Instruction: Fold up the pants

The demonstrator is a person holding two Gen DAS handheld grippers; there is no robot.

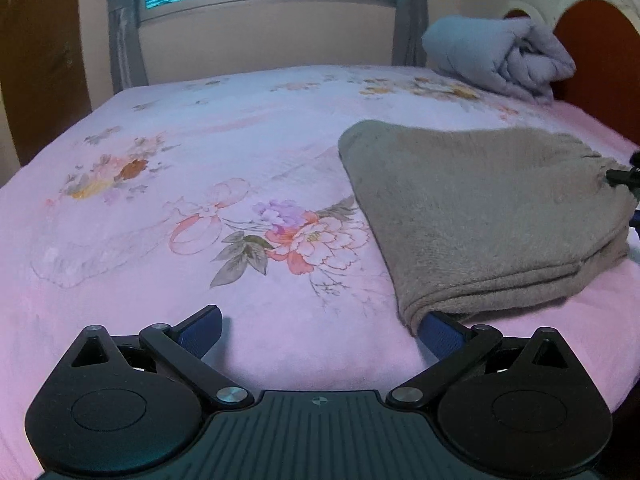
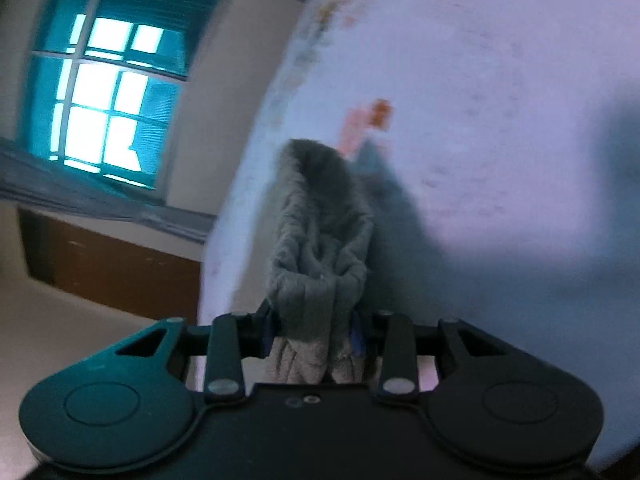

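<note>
On pink floral bedsheet (image 1: 168,208): folded grey fleece pants (image 1: 480,208). Left gripper (image 1: 320,332) spread wide, one finger beneath pants' corner. Right gripper (image 2: 312,332) clamped on bunched pants fabric.

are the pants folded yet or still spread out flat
Folded. The pants lie on the bed as a compact stack, layered edges showing at the near side. The right gripper is shut on one bunched end.
</note>
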